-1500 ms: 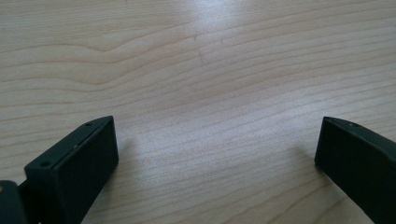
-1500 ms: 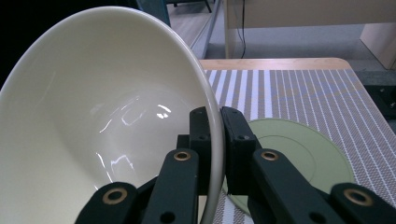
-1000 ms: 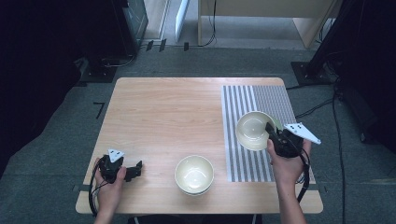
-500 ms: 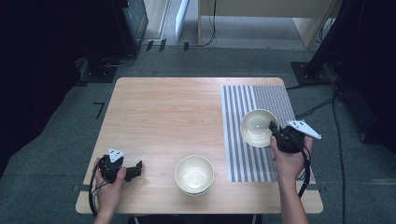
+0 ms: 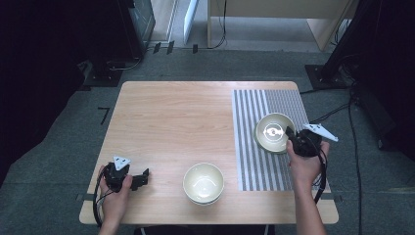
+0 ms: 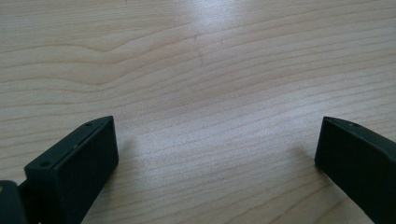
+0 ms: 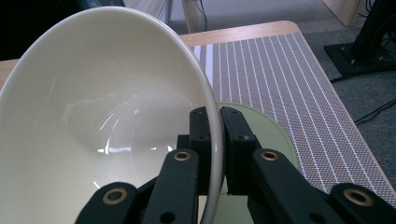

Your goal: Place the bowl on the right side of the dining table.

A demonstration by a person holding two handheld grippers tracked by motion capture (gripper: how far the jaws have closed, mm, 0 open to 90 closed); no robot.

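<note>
A cream bowl point(image 5: 273, 131) hangs tilted over the striped mat point(image 5: 254, 166) on the right of the table. My right gripper point(image 5: 289, 133) is shut on its right rim. In the right gripper view the jaws pinch the thin rim of the bowl point(image 7: 93, 121), with the gripper point(image 7: 219, 128) right at the edge. A pale green dish point(image 7: 268, 133) lies on the mat just under the bowl. A second cream bowl point(image 5: 203, 183) stands near the table's front edge. My left gripper point(image 5: 141, 177) rests open on the wood at the front left, its jaws point(image 6: 217, 154) wide apart with nothing between them.
The wooden table point(image 5: 176, 122) is bare across its left and middle. The grey-and-white striped mat point(image 7: 285, 70) covers the right side up to the far edge. Cables and furniture legs stand on the floor beyond the table.
The right gripper has carried the bowl a little to the right and lower over the mat. The left gripper has stayed in place.
</note>
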